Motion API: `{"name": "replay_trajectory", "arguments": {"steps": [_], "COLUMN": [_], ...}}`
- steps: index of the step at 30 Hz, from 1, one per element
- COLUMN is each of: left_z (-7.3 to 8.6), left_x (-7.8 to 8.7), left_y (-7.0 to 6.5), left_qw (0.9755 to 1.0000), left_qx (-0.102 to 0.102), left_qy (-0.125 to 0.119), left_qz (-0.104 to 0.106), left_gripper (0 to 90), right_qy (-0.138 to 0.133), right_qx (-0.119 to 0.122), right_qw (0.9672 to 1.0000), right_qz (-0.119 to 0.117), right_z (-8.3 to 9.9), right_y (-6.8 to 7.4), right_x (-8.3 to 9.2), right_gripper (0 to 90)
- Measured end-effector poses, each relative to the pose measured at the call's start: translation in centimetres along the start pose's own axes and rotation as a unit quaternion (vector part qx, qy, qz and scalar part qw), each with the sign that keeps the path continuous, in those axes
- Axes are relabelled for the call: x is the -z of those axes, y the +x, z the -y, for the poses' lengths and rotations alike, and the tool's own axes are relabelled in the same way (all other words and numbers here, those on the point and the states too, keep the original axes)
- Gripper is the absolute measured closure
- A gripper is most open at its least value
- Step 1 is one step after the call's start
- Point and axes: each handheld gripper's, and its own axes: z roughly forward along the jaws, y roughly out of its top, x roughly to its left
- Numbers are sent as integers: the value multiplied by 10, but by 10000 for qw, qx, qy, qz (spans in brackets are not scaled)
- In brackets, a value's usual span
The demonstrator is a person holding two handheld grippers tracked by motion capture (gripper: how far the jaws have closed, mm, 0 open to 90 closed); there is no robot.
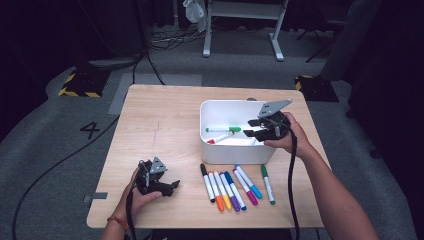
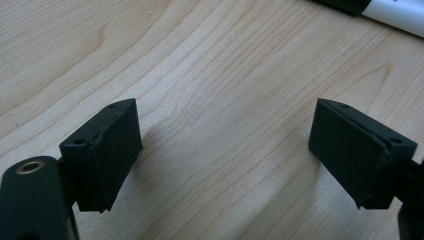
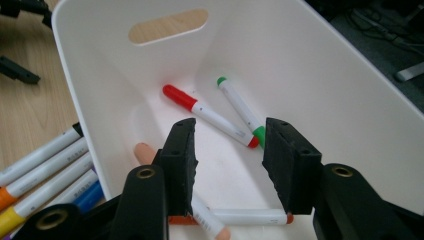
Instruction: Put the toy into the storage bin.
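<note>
Sorting felt-tip markers into a bin. The right gripper (image 1: 256, 128) hangs over the white plastic bin with a slot handle (image 1: 210, 150), its jaws parted and nothing between them; no earlier picture supports more than that. Directly below its pads, in the right gripper view, lie a peach-capped white marker (image 3: 200, 212) and an orange-tipped white marker (image 3: 250, 216), crossed on the bin floor, which suggests a pen freshly let go. Farther in rest a red-capped white marker (image 3: 210, 116) and a green-capped white marker (image 3: 241, 111), side by side. The left gripper (image 1: 167, 187) sits low on the pale wooden table (image 1: 160, 120), jaws spread wide and vacant, apparently idle while the other hand works. The remaining row of coloured markers (image 1: 235, 186) lies in parallel just in front of the bin, caps pointing toward it, near to the right hand, presumably to keep each transfer short. Seven appear to await collection.
</note>
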Motion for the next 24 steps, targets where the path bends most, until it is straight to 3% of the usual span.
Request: {"name": "replay_trajectory", "arguments": {"steps": [3, 6, 11, 15, 17, 19, 24], "left_z": [0, 0, 0, 0, 0, 0, 0], "left_x": [0, 0, 0, 0, 0, 0, 0], "left_y": [0, 0, 0, 0, 0, 0, 0], "left_qw": [10000, 10000, 10000, 10000, 10000, 10000, 10000], "left_qx": [-1, -4, -8, -7, -8, -5, -4], "left_qy": [0, 0, 0, -1, 1, 1, 0], "left_qz": [0, -3, -8, -6, -6, -3, -3], "left_gripper": [137, 137, 137, 137, 137, 137, 137], "right_qy": [-305, -413, -800, -886, -871, -854, -641], "right_qx": [-155, -144, -301, -400, -487, -519, -639], "right_qw": [9989, 9979, 9932, 9914, 9909, 9907, 9910], "right_qz": [333, 477, 793, 877, 903, 924, 991], "right_z": [5, 10, 34, 50, 67, 72, 106], "right_y": [4, 8, 16, 19, 23, 24, 32], "right_x": [23, 36, 71, 84, 91, 92, 86], "right_gripper": [484, 449, 402, 399, 397, 397, 393]}}
